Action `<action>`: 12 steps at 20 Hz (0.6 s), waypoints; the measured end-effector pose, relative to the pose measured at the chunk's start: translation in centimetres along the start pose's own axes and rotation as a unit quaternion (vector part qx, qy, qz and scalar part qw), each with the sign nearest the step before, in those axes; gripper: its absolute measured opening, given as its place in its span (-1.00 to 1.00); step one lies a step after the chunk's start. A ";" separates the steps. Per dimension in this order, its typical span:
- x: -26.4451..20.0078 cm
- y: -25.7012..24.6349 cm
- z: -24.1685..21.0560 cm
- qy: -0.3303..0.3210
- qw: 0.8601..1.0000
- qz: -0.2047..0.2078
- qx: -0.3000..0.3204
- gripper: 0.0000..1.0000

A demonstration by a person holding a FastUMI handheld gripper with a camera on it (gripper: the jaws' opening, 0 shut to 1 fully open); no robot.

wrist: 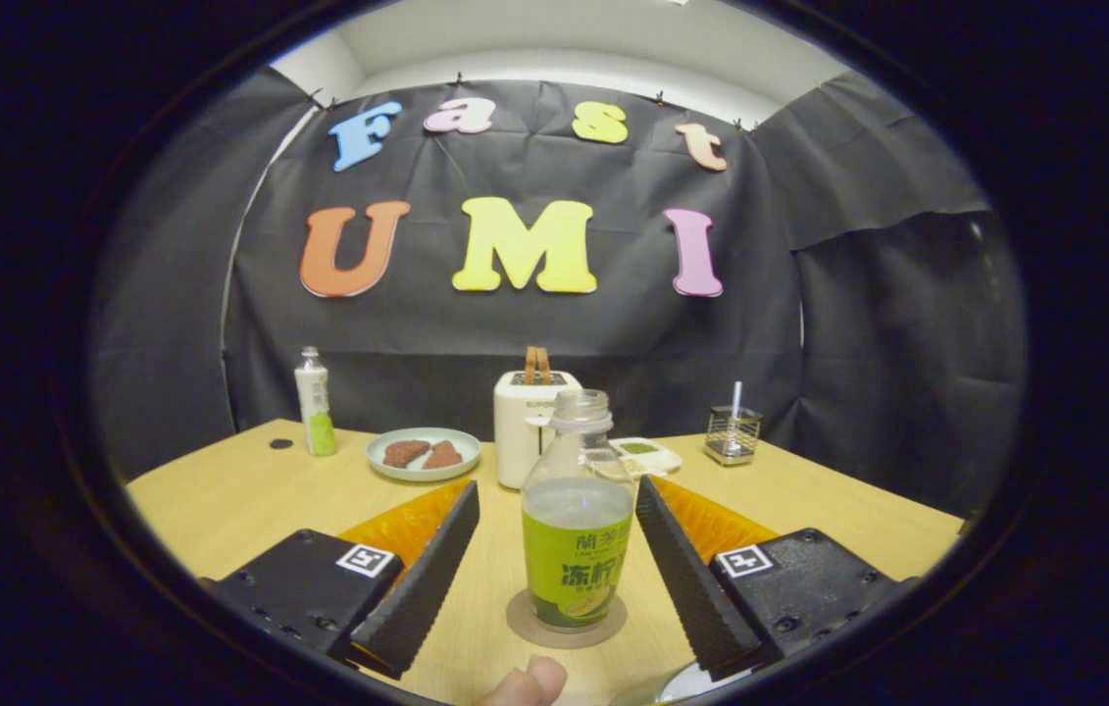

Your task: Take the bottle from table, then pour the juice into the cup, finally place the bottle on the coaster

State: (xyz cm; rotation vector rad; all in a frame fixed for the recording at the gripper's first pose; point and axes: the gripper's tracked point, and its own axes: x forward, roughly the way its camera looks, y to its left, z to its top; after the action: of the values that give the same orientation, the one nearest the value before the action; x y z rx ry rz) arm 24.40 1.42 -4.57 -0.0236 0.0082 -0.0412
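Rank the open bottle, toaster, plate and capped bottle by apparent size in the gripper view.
1. Open bottle, on the coaster inside the open claw; nearness enlarges it.
2. Toaster.
3. Plate and capped bottle: too alike to rank.

Bottle (578,520) upright on coaster (566,622), cap off; gripper (557,520) fingers wide apart either side of bottle, not touching. Toaster (523,428) behind bottle.
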 end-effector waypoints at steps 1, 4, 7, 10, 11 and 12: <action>-0.3 0.0 0.2 -0.001 1.000 -0.002 0.000 1.00; -2.2 0.8 0.8 -0.007 1.000 0.002 -0.012 1.00; -4.3 0.8 1.3 -0.004 1.000 -0.001 -0.017 1.00; -7.2 0.9 2.5 -0.015 1.000 -0.004 -0.023 1.00; -8.1 1.3 3.3 -0.019 0.999 0.003 -0.027 1.00; -9.0 0.9 3.7 -0.013 0.999 0.000 -0.034 1.00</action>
State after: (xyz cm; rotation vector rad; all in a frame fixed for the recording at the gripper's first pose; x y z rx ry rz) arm 15.51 2.79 -0.81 -0.0916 -0.0168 -0.0405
